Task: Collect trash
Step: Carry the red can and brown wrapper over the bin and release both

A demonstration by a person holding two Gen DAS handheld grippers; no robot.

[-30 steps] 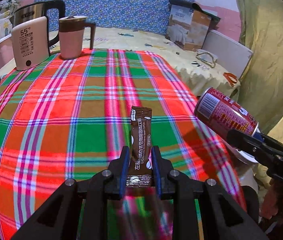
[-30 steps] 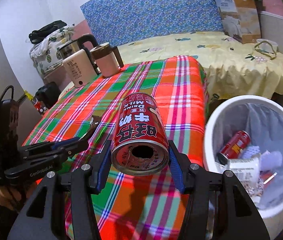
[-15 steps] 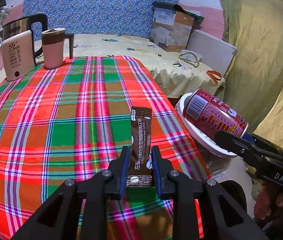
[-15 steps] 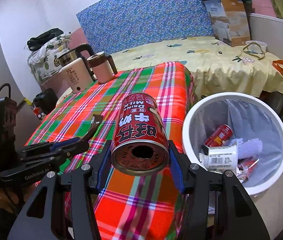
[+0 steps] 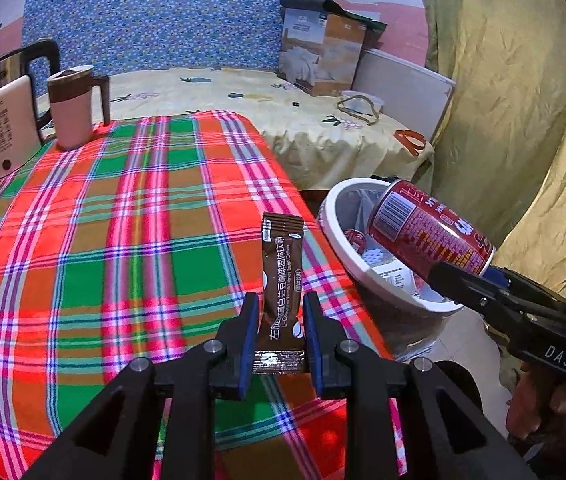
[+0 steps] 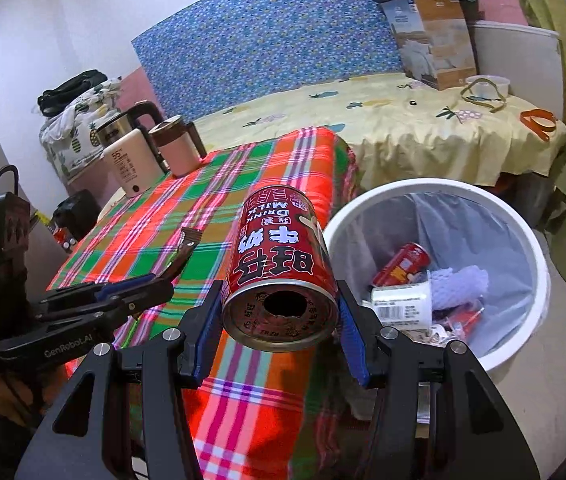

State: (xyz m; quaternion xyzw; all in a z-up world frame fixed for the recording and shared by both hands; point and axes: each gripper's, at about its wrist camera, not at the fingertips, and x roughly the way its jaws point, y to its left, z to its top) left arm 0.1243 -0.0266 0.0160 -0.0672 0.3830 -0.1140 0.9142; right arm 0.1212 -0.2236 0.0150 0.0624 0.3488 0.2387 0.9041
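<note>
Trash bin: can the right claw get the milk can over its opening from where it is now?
Probably yes. The right claw is shut on the milk can beside the trash bin, whose mouth is open, with nothing between them. The bin is only partly filled.

Plaid-clothed table [image 5: 83, 248] bearing kettle [image 5: 7, 128], mug [image 5: 73, 110]

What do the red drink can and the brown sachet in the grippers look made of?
Red milk drink can: apparently thin metal, printed glossy wall, bare silvery end with a punched hole. Brown coffee sachet: probably foil-lined plastic film, judging by its crimped, shiny bottom seal.
</note>
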